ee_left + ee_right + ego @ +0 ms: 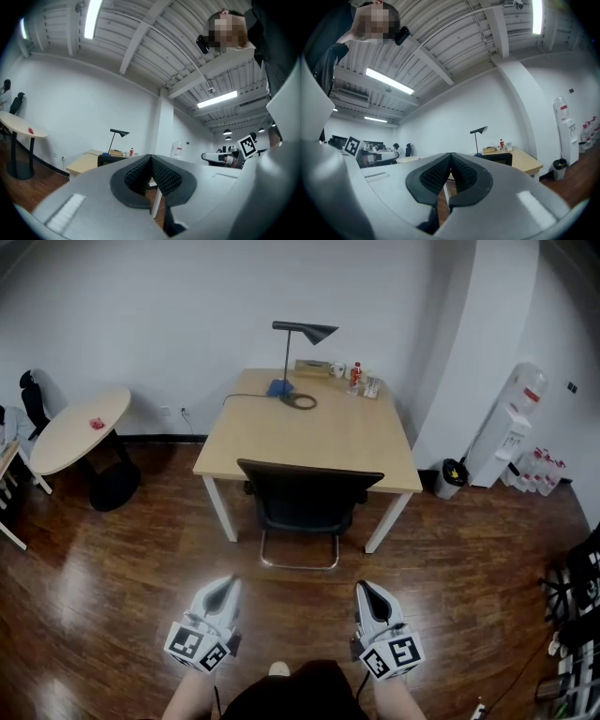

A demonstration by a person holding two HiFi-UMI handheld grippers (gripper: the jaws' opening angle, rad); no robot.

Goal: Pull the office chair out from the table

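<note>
A black office chair (307, 505) on a chrome sled base is tucked under the front edge of a light wooden table (309, 437); its backrest faces me. My left gripper (228, 585) and right gripper (364, 589) are both shut and hold nothing. They point level toward the chair, well short of it above the wooden floor. In the left gripper view the table (86, 161) and the chair back (110, 160) show small past the shut left gripper (151, 157). The right gripper view shows the shut right gripper (451, 154) with the table (522, 161) beyond it.
On the table stand a black desk lamp (295, 352) with its cable, a red bottle (355, 376) and small items. A round white table (80, 430) stands at the left. A water dispenser (514, 423), a small bin (454, 472) and bottles are at the right wall.
</note>
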